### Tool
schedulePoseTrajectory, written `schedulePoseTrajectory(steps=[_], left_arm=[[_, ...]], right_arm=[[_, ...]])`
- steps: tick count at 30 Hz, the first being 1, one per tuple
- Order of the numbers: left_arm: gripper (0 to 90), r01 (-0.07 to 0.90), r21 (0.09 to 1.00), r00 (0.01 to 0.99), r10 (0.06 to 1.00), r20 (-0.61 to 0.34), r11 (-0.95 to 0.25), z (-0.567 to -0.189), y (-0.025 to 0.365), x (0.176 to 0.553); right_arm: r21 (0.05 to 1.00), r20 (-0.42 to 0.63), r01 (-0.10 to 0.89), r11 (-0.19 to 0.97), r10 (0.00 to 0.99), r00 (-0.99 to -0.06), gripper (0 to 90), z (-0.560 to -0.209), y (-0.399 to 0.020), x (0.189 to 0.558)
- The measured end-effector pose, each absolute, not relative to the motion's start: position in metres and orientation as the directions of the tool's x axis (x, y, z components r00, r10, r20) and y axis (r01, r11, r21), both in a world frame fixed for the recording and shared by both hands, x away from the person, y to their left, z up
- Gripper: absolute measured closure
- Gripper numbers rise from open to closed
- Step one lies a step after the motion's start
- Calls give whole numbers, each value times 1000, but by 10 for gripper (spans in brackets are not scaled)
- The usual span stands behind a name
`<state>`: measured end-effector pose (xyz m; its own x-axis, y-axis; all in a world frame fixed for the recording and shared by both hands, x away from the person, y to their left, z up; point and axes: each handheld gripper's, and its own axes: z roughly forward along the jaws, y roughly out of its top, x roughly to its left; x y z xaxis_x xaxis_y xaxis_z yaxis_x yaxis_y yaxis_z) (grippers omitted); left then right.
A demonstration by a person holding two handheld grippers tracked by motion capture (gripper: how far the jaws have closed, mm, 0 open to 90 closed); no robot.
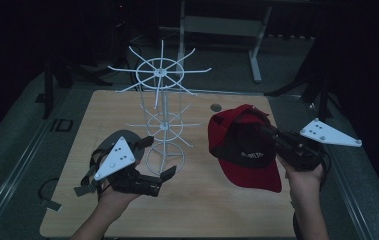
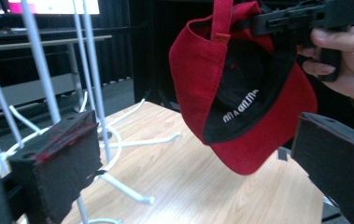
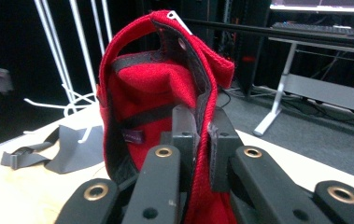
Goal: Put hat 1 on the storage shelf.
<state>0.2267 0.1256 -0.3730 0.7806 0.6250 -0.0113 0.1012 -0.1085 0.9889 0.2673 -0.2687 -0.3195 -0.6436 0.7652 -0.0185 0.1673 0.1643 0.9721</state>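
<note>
A red cap (image 1: pixel 249 167) with a black inner front and white lettering hangs above the table's right half, and my right gripper (image 1: pixel 261 126) is shut on its rim. In the right gripper view the jaws pinch the red cap's edge (image 3: pixel 201 135), with the crown (image 3: pixel 156 79) rising above them. A white wire hat rack (image 1: pixel 163 105) stands at the table's middle. My left gripper (image 1: pixel 157 158) is open beside the rack's base, nothing between its jaws. In the left gripper view the red cap (image 2: pixel 258 135) hangs ahead, with the rack's wires (image 2: pixel 95 84) at left.
A grey cap (image 1: pixel 123 135) with loose straps lies on the wooden table (image 1: pixel 202 210) under my left hand; it is the grey cap (image 3: pixel 72 147) at the left of the right gripper view. A small round grommet (image 1: pixel 216 107) sits near the far edge. A white desk frame (image 1: pixel 257 55) stands behind.
</note>
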Motion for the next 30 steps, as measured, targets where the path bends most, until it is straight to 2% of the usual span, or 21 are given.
schedulePoseTrajectory(steps=[10, 24, 27, 30], left_arm=[[30, 57, 986, 809, 586, 48, -159, -365, 88, 235], [46, 79, 976, 816, 576, 53, -201, -363, 47, 261], [69, 86, 972, 811, 582, 59, -219, -361, 37, 268], [159, 76, 972, 808, 585, 71, -223, -358, 30, 274]], right_arm=[[977, -28, 135, 165, 726, -687, 843, -312, -260, 253], [978, -47, 108, 181, 688, -724, 843, -309, -253, 239], [977, -42, 112, 182, 679, -733, 843, -310, -253, 239], [976, -45, 111, 185, 676, -735, 843, -310, -252, 238]])
